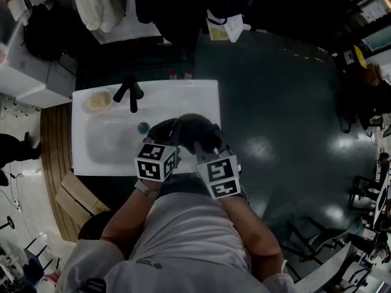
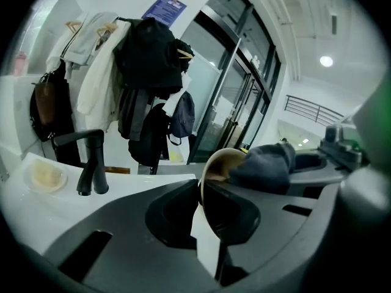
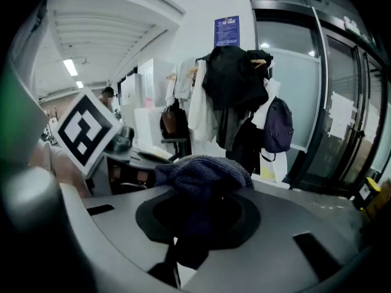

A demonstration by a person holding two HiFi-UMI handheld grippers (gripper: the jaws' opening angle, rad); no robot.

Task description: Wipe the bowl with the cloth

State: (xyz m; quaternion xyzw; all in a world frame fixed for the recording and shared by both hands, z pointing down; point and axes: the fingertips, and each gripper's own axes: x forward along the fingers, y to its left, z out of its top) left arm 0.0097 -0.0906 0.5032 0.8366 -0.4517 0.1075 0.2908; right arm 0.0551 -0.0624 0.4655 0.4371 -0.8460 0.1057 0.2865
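Now the left gripper [image 2: 200, 191] view alone shows jaws nipping the tan bowl's [image 2: 219, 163] rim, with the cloth [image 2: 266, 166] bunched against it at centre-right. In the head view both are a dark blur mid-frame over the sink [image 1: 201, 96]. The right gripper [image 3: 180, 249], level alongside, clamps the cloth.

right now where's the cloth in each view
Right gripper view: the cloth is at centre, pinched in the right gripper's jaws.
Left gripper view: right of centre, at the mouth of the bowl.
Head view: too dark to pick out, somewhere ahead of the marker cubes.
Shared landmark: the black jacket on the rack, in both gripper views.
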